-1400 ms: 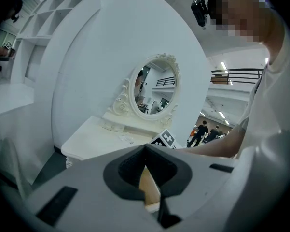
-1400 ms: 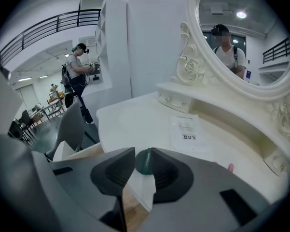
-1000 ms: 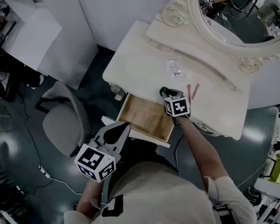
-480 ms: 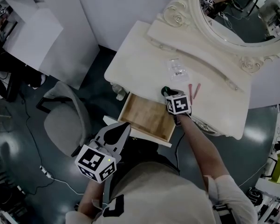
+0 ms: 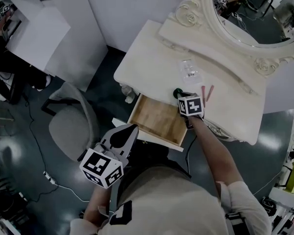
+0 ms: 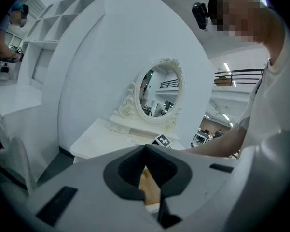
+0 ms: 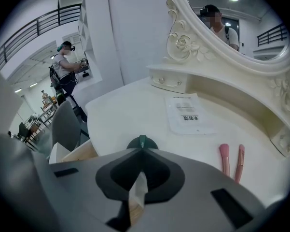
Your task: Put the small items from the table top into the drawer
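The right claw (image 7: 142, 148) is pinched shut on a dark green rounded piece (image 7: 142, 141) over the glossy cream bench (image 7: 125, 115); left claw (image 6: 145, 149) closed, empty (open wooden drawer (image 5: 159, 120) nearby).

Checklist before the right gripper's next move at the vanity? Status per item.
1. Grip: right gripper jaws look closed on the top of the dark green round item: ok.
2. Item lifted off the cream table top: cannot tell.
3. Wooden drawer open, visible floor bare: ok.
4. Left gripper jaws together, nothing between them, held back from the table: ok.
5. Table top emptied: clear plastic packet and two pink sticks lie on it: not ok.
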Motion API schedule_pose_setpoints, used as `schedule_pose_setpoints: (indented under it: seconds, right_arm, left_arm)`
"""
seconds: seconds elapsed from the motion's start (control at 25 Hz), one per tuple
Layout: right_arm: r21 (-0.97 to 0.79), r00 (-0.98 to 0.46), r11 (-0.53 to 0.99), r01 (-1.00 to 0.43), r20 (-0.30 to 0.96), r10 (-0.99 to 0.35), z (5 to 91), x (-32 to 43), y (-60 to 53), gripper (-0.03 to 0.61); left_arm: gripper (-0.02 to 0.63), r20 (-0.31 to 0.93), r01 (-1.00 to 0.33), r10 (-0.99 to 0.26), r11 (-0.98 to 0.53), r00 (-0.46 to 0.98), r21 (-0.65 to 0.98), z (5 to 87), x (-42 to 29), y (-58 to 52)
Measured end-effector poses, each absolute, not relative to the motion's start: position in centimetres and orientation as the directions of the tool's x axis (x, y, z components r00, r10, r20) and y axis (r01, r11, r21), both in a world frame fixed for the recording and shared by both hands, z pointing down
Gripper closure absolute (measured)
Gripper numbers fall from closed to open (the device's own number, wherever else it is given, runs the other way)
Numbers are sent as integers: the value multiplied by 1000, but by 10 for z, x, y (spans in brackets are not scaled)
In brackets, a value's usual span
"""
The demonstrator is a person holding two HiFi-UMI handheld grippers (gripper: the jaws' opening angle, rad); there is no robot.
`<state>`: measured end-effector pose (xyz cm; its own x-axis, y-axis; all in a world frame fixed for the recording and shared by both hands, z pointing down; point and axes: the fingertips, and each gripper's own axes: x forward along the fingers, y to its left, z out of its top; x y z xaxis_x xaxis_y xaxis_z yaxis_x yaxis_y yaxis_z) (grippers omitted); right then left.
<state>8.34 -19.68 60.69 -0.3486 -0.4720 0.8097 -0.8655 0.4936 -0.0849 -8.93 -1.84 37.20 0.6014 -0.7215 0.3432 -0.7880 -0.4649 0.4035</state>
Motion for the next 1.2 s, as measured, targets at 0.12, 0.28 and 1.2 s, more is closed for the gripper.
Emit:
schedule_pose_setpoints:
  seconds: [0.12,0.28,1.2]
  right_arm:
    - [-97,-353,488,-868,810,-468,606,80,-194,551]
    - [-105,-365,485,-868,798,-479,600,81,-196,551]
    - [-115,-447,554,-825,733,-513,554,79,-185,551]
  left_arm:
    - [558,341,-789,-724,-463,600,404,372,-94,-18]
    - [558,334,-792,-731,-463,595,397,369,-95,-23]
    - [558,305,-790,-739,-494,601,363,358,-85,-32]
